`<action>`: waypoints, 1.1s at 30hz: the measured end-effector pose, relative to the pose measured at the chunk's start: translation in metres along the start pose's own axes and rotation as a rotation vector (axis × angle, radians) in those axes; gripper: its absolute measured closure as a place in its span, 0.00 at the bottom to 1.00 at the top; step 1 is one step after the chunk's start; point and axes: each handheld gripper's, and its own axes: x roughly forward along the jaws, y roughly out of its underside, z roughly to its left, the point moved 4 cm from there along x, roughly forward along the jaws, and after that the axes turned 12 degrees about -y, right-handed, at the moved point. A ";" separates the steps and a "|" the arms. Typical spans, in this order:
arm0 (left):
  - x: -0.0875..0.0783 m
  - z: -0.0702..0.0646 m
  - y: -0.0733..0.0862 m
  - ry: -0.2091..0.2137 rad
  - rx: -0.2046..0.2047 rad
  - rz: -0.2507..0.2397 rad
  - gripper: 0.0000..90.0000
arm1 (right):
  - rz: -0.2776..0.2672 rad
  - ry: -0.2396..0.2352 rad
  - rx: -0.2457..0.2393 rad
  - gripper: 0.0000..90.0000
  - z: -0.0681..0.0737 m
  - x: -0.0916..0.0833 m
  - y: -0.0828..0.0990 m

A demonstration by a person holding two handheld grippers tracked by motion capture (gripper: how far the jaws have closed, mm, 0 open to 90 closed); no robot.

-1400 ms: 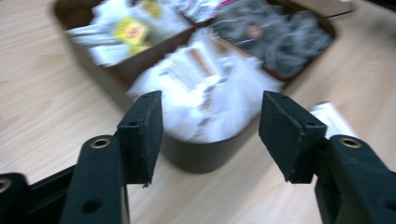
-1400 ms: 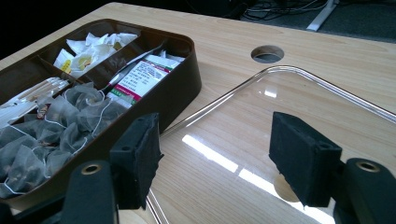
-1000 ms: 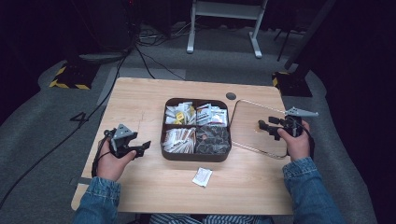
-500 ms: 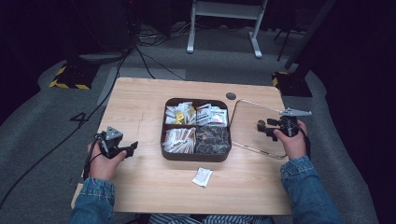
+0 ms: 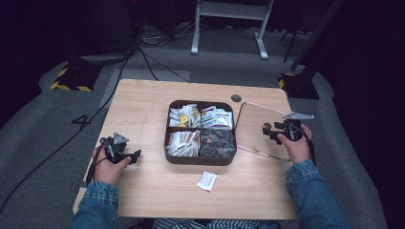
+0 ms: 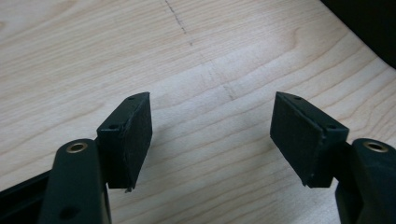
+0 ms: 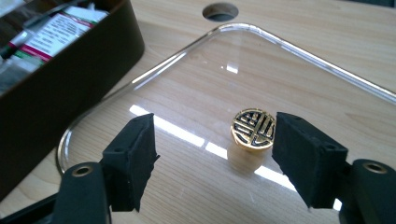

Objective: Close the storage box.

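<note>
A dark brown box (image 5: pixel 200 161) with four compartments of packets stands mid-table. Its clear lid (image 5: pixel 253 138) lies flat on the table to the right of the box, gold knob (image 7: pixel 253 129) up. My right gripper (image 5: pixel 268 133) hangs low over the lid; in the right gripper view its jaws (image 7: pixel 212 154) straddle the knob. They have just been opening, the knob sits beside the right pad, and the left pad stands well clear. My left gripper (image 5: pixel 133 155) is open above bare wood at the table's left, with nothing between its fingers (image 6: pixel 210 135).
A white packet (image 5: pixel 207 181) lies loose on the table in front of the box. A round cable hole (image 5: pixel 236 98) sits behind the lid. The box wall (image 7: pixel 70 79) rises close to the left of the right gripper. Cables and stands cover the floor beyond.
My left hand has drawn left, back from the box, and sunk lower over the table. The right gripper has settled slightly lower over the lid's knob.
</note>
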 end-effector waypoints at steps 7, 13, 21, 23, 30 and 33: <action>0.003 -0.001 0.004 0.006 -0.008 -0.040 0.30 | 0.056 0.052 0.026 0.32 -0.014 0.012 0.009; 0.003 -0.002 0.005 0.005 -0.010 -0.043 0.30 | 0.045 0.057 0.060 0.29 -0.026 0.021 0.013; 0.002 -0.002 0.006 0.005 -0.009 -0.041 0.29 | 0.044 0.066 0.047 0.38 -0.035 0.033 0.019; 0.002 -0.002 0.006 0.007 -0.009 -0.041 0.29 | 0.028 0.067 0.042 0.40 -0.037 0.035 0.019; 0.002 -0.002 0.006 0.008 -0.007 -0.041 0.29 | 0.016 0.076 0.006 0.47 -0.040 0.041 0.016; 0.002 -0.002 0.006 0.009 -0.007 -0.041 0.29 | 0.016 0.075 -0.002 0.52 -0.040 0.041 0.015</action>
